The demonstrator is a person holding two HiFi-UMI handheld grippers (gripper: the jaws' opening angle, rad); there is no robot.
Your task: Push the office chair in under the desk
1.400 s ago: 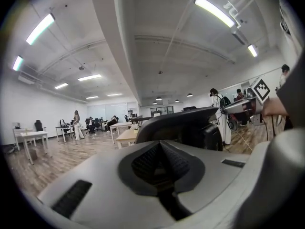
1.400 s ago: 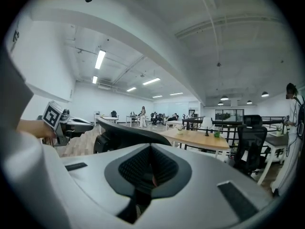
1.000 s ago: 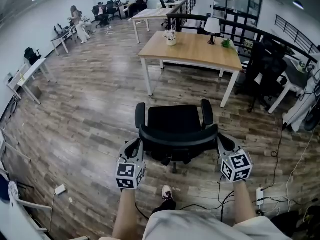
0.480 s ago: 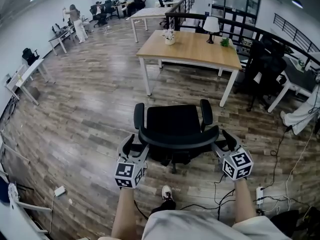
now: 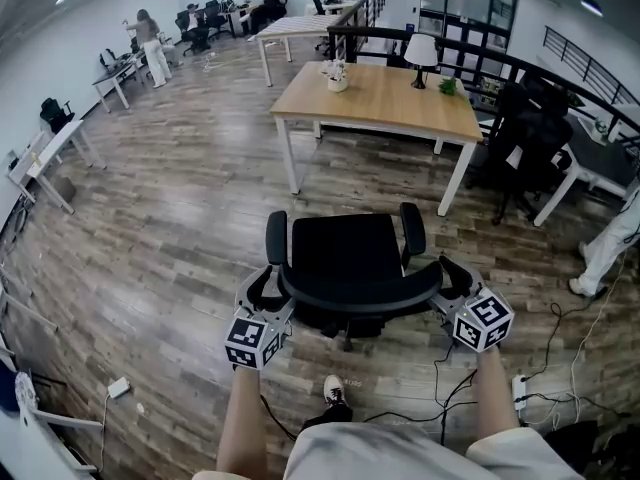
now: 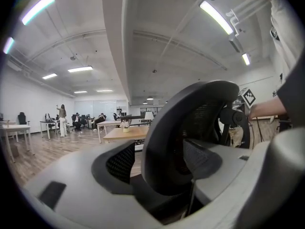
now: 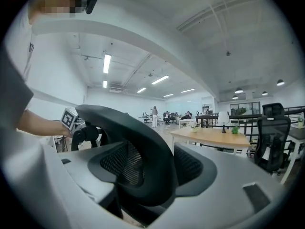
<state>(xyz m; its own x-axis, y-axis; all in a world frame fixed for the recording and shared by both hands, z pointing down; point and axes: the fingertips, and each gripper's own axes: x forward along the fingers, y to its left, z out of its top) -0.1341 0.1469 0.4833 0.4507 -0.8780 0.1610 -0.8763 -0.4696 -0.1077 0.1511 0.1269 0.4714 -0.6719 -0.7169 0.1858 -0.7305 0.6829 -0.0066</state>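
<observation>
Both pairs of jaws are opening now, the left gripper point(image 5: 264, 288) spreading around the left end of the backrest point(image 5: 360, 294) of the office chair point(image 5: 350, 250) and the right gripper point(image 5: 449, 276) around its right end, the rim sitting loose between them. The desk point(image 5: 400, 105) is standing well beyond the office chair, out past its seat

Open-plan office. Wood-plank floor point(image 5: 170, 198); wooden table point(image 5: 390, 103) with lamp point(image 5: 421, 53); white tables point(image 5: 50, 146) along the left wall; black office chair point(image 5: 350, 253) in foreground; people point(image 5: 152, 43) at far workstations; ceiling strip lights point(image 6: 215, 16).
</observation>
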